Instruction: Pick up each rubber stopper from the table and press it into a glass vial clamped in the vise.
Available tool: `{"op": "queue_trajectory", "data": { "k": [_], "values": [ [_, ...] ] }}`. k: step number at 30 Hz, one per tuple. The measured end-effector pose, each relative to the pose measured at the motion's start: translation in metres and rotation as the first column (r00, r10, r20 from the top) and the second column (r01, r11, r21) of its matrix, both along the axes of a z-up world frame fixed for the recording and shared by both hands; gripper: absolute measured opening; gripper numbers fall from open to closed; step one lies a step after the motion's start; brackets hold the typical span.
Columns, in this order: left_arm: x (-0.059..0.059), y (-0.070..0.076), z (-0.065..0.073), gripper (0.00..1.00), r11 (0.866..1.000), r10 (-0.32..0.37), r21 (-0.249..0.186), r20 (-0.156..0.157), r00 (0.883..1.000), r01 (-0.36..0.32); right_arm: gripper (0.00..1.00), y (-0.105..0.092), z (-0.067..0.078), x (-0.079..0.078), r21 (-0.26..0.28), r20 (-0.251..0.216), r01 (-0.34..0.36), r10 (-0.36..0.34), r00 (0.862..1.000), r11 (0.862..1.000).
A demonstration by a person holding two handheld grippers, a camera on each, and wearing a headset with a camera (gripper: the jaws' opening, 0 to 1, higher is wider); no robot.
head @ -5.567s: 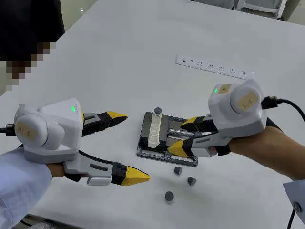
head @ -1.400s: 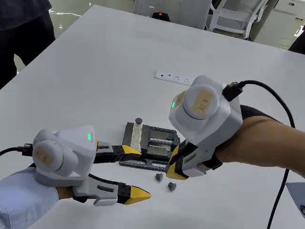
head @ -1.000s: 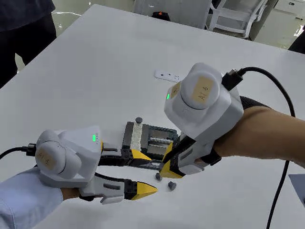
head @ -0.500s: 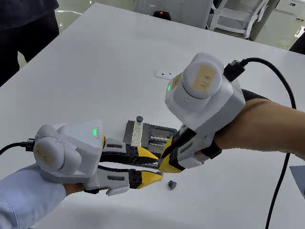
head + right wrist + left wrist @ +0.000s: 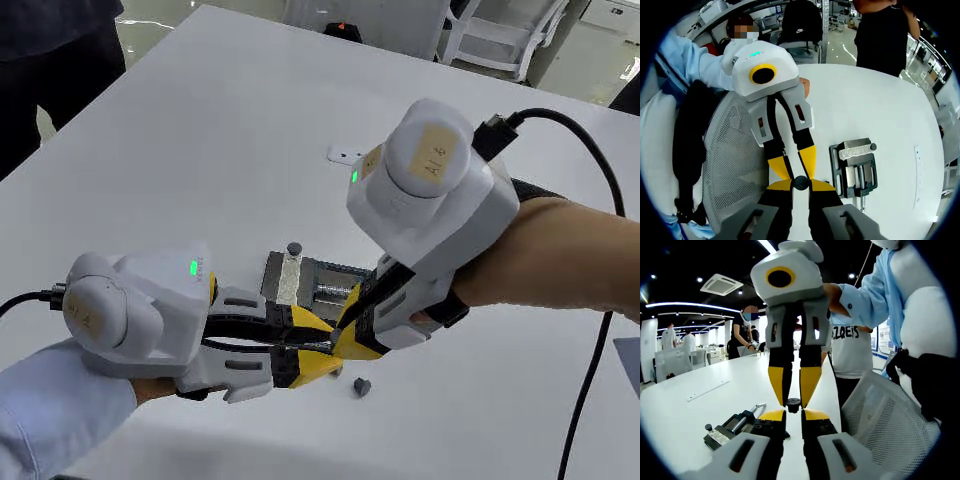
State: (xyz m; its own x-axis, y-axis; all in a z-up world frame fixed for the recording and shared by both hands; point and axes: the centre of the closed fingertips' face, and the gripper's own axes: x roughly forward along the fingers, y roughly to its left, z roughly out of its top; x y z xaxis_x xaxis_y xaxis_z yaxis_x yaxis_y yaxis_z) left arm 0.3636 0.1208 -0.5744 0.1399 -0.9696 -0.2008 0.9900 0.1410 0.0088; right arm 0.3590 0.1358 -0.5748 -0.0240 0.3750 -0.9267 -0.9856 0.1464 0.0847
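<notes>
A small dark rubber stopper (image 5: 793, 404) hangs in the air where the two grippers meet tip to tip. My right gripper (image 5: 801, 186) is shut on this stopper (image 5: 801, 182) and comes in from the right in the head view (image 5: 338, 344). My left gripper (image 5: 793, 414) has its jaws drawn in on the stopper's other end, reaching from the lower left (image 5: 322, 362). Just behind them the black vise (image 5: 335, 285) holds a row of glass vials (image 5: 288, 278); the farthest vial carries a stopper (image 5: 294, 248). One loose stopper (image 5: 361, 385) lies on the table below the tips.
A white power strip (image 5: 345, 155) lies on the table beyond the vise. The right gripper's black cable (image 5: 585, 330) runs along the right side. The white table (image 5: 200, 130) is broad to the left and back. People stand at the far table edge (image 5: 880, 35).
The right gripper came down on one of two loose stoppers and lifted it. The left gripper moved right and drew its jaws in on that stopper. One stopper stays on the table.
</notes>
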Motion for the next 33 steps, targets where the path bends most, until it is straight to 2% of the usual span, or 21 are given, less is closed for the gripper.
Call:
{"op": "queue_trajectory", "data": {
  "k": [9, 33],
  "values": [
    [-0.0001, 0.0, 0.0021, 0.03, 1.0, 0.0, -0.003, -0.02, 1.0, 0.0, 0.08, 0.0016, 0.0025, -0.0017, -0.007, 0.027, -0.041, 0.041, 0.999, 0.999],
    [-0.0025, -0.0008, 0.004, 0.01, 1.0, -0.013, -0.023, -0.048, 0.999, 0.012, 0.08, 0.0021, 0.0046, -0.0052, 0.005, 0.045, -0.098, 0.098, 0.994, 0.995]
  ]
}}
